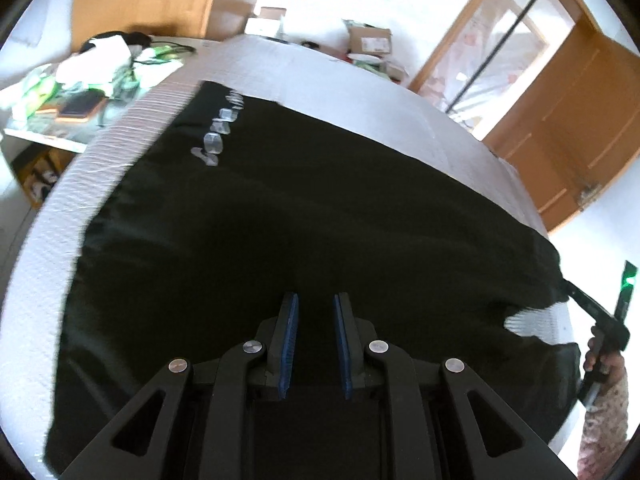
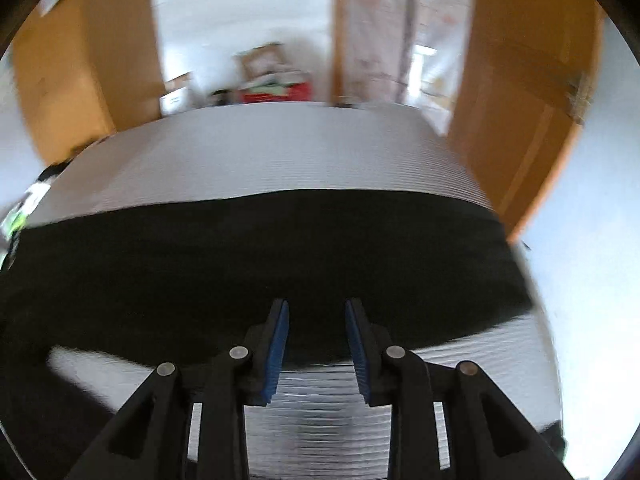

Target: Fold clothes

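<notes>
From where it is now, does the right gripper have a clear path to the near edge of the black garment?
Probably yes. The right gripper stands open just above the black garment, whose near edge lies right under its fingertips on the white ribbed bed cover, and nothing sits between them.

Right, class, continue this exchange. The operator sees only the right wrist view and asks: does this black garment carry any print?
Observer: Yes. The black garment has white lettering near its far left edge, on the white bed.
Operator: Where is the other gripper?
Observer: The left gripper hovers over the middle of the cloth, its fingers apart.
</notes>
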The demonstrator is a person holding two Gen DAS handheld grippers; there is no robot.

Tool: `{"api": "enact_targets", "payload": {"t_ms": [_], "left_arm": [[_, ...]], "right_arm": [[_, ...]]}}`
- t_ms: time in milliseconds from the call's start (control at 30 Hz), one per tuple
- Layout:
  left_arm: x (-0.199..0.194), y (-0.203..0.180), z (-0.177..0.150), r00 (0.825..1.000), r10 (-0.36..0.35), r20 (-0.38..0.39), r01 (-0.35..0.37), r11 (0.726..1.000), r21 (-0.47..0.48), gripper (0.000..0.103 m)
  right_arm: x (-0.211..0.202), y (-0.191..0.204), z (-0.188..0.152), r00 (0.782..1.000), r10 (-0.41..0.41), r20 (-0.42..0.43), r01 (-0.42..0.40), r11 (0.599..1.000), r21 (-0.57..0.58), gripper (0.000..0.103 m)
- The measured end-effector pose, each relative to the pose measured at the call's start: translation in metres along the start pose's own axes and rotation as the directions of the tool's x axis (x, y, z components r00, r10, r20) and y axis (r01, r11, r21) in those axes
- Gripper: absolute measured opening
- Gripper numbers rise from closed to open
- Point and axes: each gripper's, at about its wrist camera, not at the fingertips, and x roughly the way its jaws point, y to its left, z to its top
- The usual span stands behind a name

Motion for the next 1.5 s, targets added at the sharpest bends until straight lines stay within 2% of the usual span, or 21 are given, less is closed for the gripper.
{"api": "enact_targets", "payload": {"t_ms": [133, 200, 300, 500, 633, 800, 867, 933, 1033, 1133, 1267, 1367, 1467, 1500], "left_arm": [[-0.006, 0.016, -0.002, 1.0, -0.018, 0.015, 0.018, 0.999, -0.027, 0.019], [-0.007, 0.024, -0.002, 0.999, -0.034, 0.016, 0.034, 0.999, -0.039, 0.019], [-0.01, 0.036, -0.002, 0.998, -0.056, 0.018, 0.057, 0.997, -0.055, 0.019], [-0.027, 0.058, -0.007, 0.999, -0.041, 0.02, 0.042, 0.998, -0.043, 0.019], [-0.038, 0.076, -0.007, 0.998, -0.05, 0.036, 0.053, 0.996, -0.073, 0.019], [-0.043, 0.085, -0.001, 0.998, -0.049, 0.048, 0.052, 0.996, -0.077, 0.019], [-0.044, 0.084, 0.004, 0.997, -0.046, 0.066, 0.051, 0.997, -0.066, 0.019], [-0.045, 0.082, 0.01, 0.995, -0.047, 0.085, 0.052, 0.997, -0.057, 0.019], [-0.035, 0.081, 0.026, 0.992, -0.097, 0.08, 0.102, 0.993, -0.062, 0.019], [-0.026, 0.073, 0.039, 0.992, -0.105, 0.07, 0.106, 0.994, -0.017, 0.019], [-0.008, 0.076, 0.054, 0.998, -0.058, 0.013, 0.058, 0.998, -0.017, 0.019], [-0.005, 0.081, 0.059, 0.998, -0.052, 0.022, 0.052, 0.999, -0.011, 0.019], [-0.003, 0.091, 0.066, 0.999, 0.003, 0.049, -0.001, 0.999, -0.044, 0.019], [-0.001, 0.096, 0.068, 0.998, 0.042, 0.052, -0.039, 0.997, -0.062, 0.019]], "right_arm": [[0.004, 0.063, -0.004, 0.995, 0.097, 0.007, -0.096, 0.989, -0.112, 0.03], [0.008, 0.083, -0.01, 0.992, 0.124, -0.017, -0.126, 0.982, -0.143, 0.03], [0.016, 0.099, -0.019, 0.993, 0.108, -0.043, -0.114, 0.982, -0.154, 0.03], [0.016, 0.09, -0.014, 0.995, 0.088, -0.055, -0.094, 0.988, -0.119, 0.03], [0.024, 0.093, 0.0, 0.997, 0.045, -0.066, -0.052, 0.993, -0.105, 0.03], [0.001, 0.127, 0.008, 0.99, 0.136, -0.021, -0.138, 0.979, -0.151, 0.03], [-0.008, 0.149, 0.005, 0.978, 0.206, -0.011, -0.204, 0.96, -0.19, 0.03], [-0.01, 0.172, 0.002, 0.968, 0.246, -0.039, -0.248, 0.942, -0.226, 0.03], [-0.006, 0.204, -0.004, 0.953, 0.296, -0.068, -0.303, 0.915, -0.265, 0.03], [-0.003, 0.229, -0.006, 0.928, 0.359, -0.097, -0.371, 0.886, -0.277, 0.03], [0.004, 0.263, -0.017, 0.918, 0.369, -0.144, -0.396, 0.86, -0.323, 0.03], [0.007, 0.275, -0.026, 0.918, 0.362, -0.162, -0.396, 0.853, -0.339, 0.031], [0.008, 0.28, -0.03, 0.925, 0.347, -0.157, -0.38, 0.861, -0.338, 0.033], [0.009, 0.28, -0.031, 0.926, 0.343, -0.156, -0.376, 0.864, -0.336, 0.033]]}}
